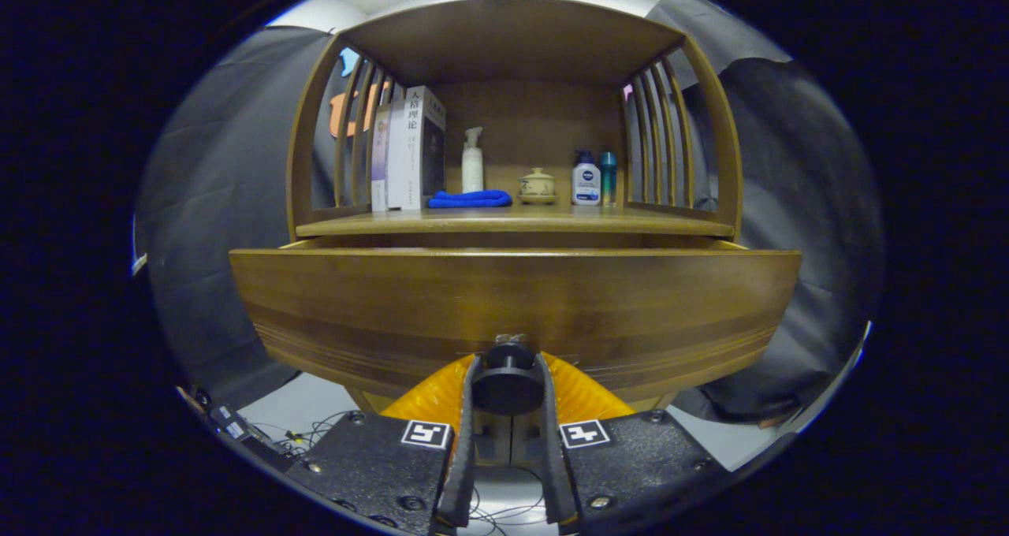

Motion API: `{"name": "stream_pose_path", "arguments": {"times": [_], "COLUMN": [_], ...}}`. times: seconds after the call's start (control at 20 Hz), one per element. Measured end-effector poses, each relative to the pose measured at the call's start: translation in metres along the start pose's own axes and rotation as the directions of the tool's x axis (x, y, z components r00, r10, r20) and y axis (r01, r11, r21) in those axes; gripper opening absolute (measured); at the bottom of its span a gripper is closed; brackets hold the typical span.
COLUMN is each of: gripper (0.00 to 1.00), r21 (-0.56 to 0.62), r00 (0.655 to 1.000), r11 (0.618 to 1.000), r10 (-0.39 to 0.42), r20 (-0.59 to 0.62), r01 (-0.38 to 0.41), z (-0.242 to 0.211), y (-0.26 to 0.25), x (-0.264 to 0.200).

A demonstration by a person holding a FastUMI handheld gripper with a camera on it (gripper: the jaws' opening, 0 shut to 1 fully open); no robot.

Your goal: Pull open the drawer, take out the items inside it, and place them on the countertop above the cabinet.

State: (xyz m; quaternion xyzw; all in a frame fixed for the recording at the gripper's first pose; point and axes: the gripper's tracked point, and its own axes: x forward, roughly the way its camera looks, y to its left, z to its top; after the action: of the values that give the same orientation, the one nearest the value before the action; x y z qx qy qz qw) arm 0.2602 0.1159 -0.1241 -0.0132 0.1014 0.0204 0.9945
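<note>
A wooden cabinet fills the scene, its drawer front pulled out toward me, away from the cabinet body. A dark round knob sits low in the middle of that front. My gripper is shut on the knob, one finger pressing each side of it. The countertop lies above the drawer. The drawer's inside is hidden behind its front panel.
On the countertop stand books at the left, a folded blue cloth, a white pump bottle, a small lidded ceramic jar, a white lotion bottle and a teal bottle. Cables lie on the floor.
</note>
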Motion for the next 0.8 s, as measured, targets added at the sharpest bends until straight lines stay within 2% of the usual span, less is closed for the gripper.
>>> {"name": "stream_pose_path", "arguments": {"times": [0.8], "gripper": [0.37], "r21": [0.003], "r00": [1.000], "r11": [1.000], "r10": [0.012], "r20": [-0.004], "r01": [-0.012], "z": [-0.0010], "y": [-0.0001], "x": [0.0012]}}
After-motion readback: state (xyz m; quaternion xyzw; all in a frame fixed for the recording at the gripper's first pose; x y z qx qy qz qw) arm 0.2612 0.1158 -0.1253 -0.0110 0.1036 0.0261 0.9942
